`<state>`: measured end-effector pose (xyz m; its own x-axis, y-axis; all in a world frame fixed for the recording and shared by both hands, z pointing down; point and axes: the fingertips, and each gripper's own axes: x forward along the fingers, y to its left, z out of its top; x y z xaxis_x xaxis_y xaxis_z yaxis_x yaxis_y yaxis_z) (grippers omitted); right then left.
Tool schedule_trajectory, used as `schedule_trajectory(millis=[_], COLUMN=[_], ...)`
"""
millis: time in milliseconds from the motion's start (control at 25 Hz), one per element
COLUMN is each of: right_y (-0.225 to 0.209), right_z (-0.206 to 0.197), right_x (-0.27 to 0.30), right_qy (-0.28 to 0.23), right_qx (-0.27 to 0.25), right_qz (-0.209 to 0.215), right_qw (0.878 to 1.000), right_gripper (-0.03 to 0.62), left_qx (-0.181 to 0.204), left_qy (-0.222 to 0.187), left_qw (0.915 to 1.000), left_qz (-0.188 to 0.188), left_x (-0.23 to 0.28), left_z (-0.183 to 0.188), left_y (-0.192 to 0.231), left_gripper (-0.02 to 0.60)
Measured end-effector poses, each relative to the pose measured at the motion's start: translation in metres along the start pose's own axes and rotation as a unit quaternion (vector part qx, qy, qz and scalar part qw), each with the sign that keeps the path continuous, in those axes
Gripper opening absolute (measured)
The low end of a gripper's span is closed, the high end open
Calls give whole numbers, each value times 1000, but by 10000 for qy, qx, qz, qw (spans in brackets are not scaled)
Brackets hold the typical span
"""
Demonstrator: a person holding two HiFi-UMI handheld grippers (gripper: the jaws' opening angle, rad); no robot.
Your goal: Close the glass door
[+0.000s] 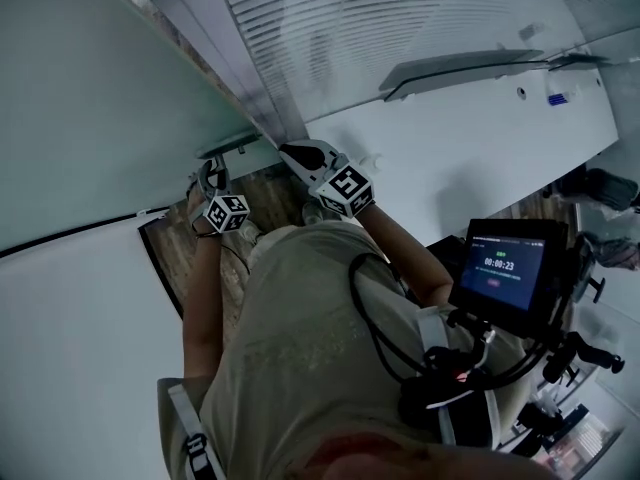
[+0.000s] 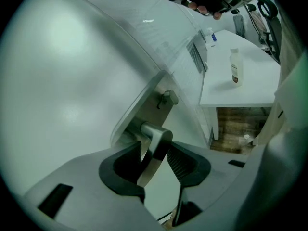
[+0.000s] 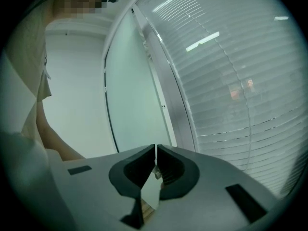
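The frosted glass door (image 1: pixel 90 98) fills the left of the head view, beside a glass wall with blinds (image 1: pixel 400 18). Its metal lever handle (image 2: pixel 156 137) lies between the jaws of my left gripper (image 2: pixel 155 150), and both pads press on the lever. In the head view the left gripper (image 1: pixel 210 173) sits at the handle plate (image 1: pixel 235 146). My right gripper (image 1: pixel 300 156) hovers just right of it near the door's edge. In the right gripper view the right gripper (image 3: pixel 156 150) is shut with nothing in it, facing the door (image 3: pixel 134 95) and the blinds (image 3: pixel 231 81).
A white table (image 2: pixel 240 88) stands along the glass wall, with a small bottle (image 2: pixel 234 66) and a grey flat device (image 2: pixel 197 52) on it. Wood floor (image 1: pixel 270 193) shows below the handle. A tablet screen (image 1: pixel 503 270) on a rig sits at the person's right.
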<state>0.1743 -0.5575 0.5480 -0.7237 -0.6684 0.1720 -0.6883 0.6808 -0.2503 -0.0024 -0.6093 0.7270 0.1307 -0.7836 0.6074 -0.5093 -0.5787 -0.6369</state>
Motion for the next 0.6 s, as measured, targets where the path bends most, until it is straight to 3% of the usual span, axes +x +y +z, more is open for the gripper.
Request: schedule_trajectory(millis=[600], right_y=[-5], right_z=[-4], right_x=[-2], right_qy=[-2], right_qx=[11], right_qz=[-63], right_qw=[10000], right_gripper=[17], left_qx=[13], left_qy=[-70], left_qw=[9998], left_qz=[188], left_x=[16], left_z=[15], left_y=[2], left_gripper=[178])
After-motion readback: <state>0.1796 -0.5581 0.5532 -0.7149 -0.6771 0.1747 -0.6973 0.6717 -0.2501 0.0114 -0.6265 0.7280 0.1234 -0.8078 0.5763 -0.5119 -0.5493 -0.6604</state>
